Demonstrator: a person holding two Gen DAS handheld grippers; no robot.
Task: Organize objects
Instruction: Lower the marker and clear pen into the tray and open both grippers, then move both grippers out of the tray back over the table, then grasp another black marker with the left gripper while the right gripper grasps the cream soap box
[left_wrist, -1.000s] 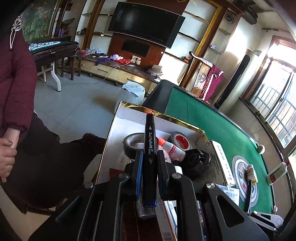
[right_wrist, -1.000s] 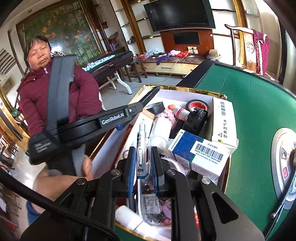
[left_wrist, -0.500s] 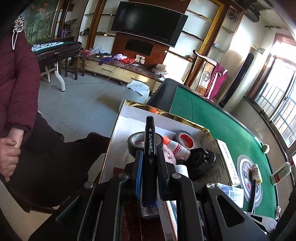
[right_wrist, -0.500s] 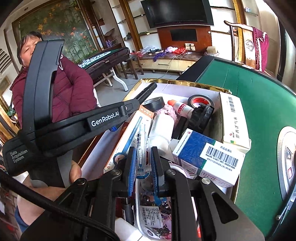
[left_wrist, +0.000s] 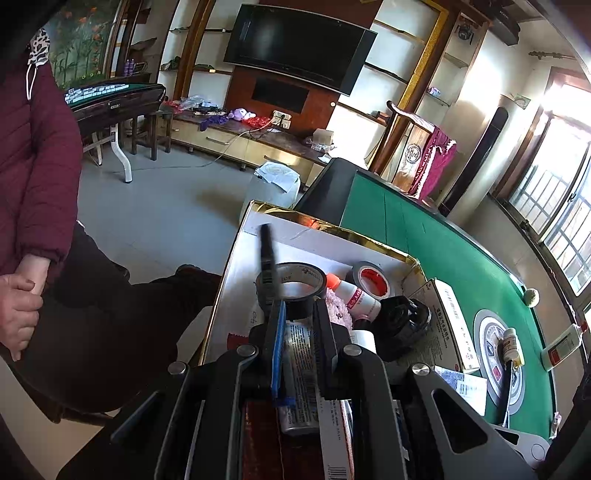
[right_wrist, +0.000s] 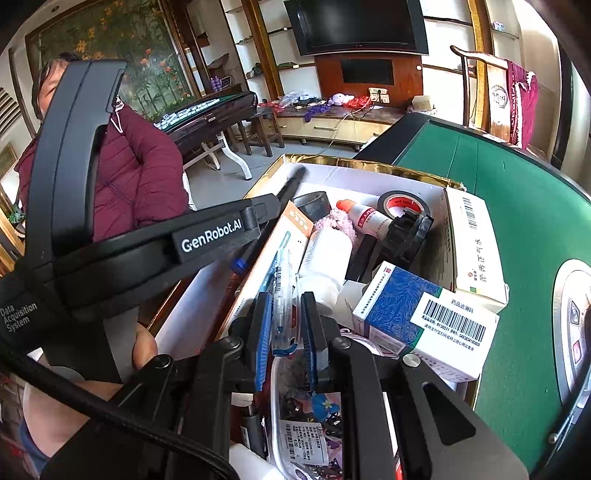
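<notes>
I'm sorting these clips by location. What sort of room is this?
Most likely a home living room: a large black wall-mounted television above a low wooden media cabinet, and green felt-topped mahjong tables, one holding a cluttered gold-rimmed cardboard box.

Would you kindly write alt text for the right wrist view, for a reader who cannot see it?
The right gripper pinches a clear pen above a gold-rimmed box crowded with tape rolls, bottles and medicine cartons, on a green table. The left gripper reaches in from the left; a person in a maroon jacket is behind.
</notes>
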